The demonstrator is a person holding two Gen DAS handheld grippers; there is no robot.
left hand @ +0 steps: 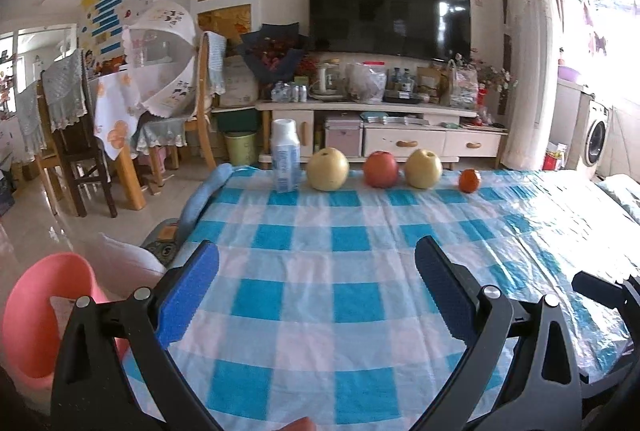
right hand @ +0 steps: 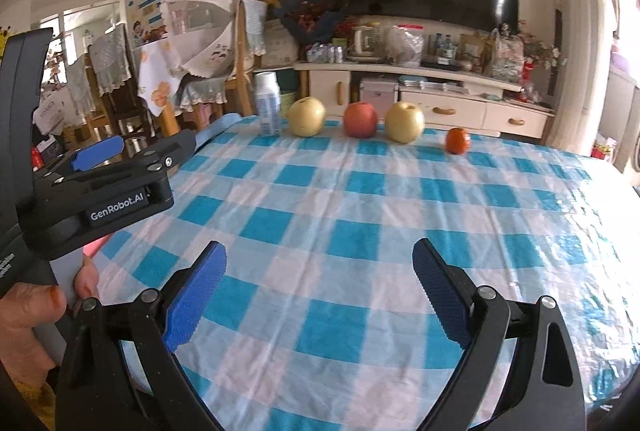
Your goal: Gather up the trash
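Spread wide and holding nothing: jaws of left gripper (left hand: 316,251) and right gripper (right hand: 319,255), both low over the near part of the desk (left hand: 304,295) with its blue-and-white checked cloth. Seen only from the left wrist: a pink bin (left hand: 32,315) off the desk's near left corner, down by the floor, and a washing machine (left hand: 596,139) at far right. Seen only from the right wrist: the left gripper's black body from the side, marked "GenRobot.AI", and the hand (right hand: 28,319) gripping its handle. Standing upright at the far edge of the desk, leftmost in a row and well apart from both grippers: one milk carton (left hand: 285,161), white with pale blue print and a white cap. Counted along that row after it: two yellow pears (left hand: 328,169), one red apple (left hand: 381,169), one small orange (left hand: 469,180).
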